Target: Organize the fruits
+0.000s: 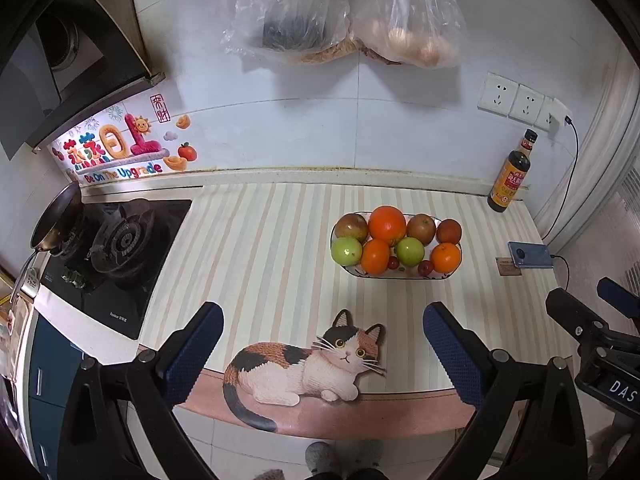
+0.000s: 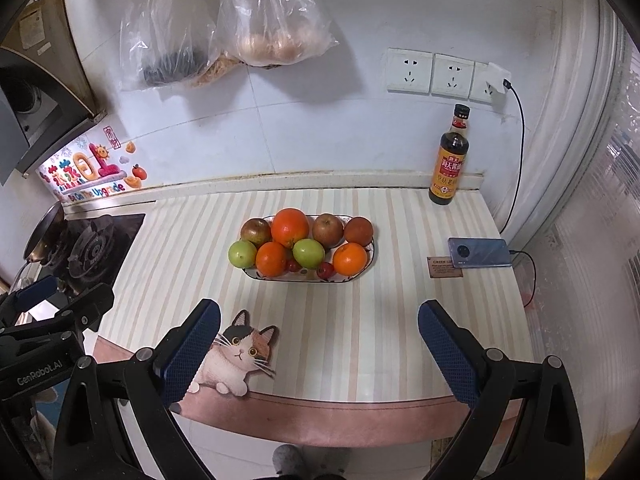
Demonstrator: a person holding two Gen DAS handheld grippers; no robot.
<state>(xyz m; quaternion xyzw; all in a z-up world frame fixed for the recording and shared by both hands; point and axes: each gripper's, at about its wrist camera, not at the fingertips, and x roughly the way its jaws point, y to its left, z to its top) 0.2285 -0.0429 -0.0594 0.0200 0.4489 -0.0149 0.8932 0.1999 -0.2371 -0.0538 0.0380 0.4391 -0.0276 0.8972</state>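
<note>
All the fruit I can find sits gathered in 1 oval dish (image 2: 370, 258) on the striped worktop (image 2: 360, 340), toward its back edge and nearer the right end than the gas hob (image 1: 120, 240) at the left. I count 3 oranges (image 2: 290, 227), 2 green apples (image 2: 308, 253), 2 brownish-red apples (image 2: 328, 230), 1 darker reddish fruit (image 2: 359, 231) at the dish's right end and 2 small red fruits (image 2: 325, 270) along its front rim. No fruit lies loose on the worktop. That fits either a finished gathering or a pile waiting to be sorted elsewhere; I cannot say which from here.

I hold both claws back over the worktop's front edge, well short of the dish. The left gripper (image 1: 322, 344) is spread wide with nothing between its blue pads; the right gripper (image 2: 318, 340) is spread just as wide and equally bare.

Hard to read: the small red fruits are half buried under larger ones, so their kind is a guess, and more could hide beneath the pile. The darker fruit's kind is also unclear. 2 plastic bags (image 2: 276, 20) hang on the wall; 1 shows pale round shapes I cannot identify. The fisheye bends the worktop's far corners, and the front edge is partly covered by my claws.
</note>
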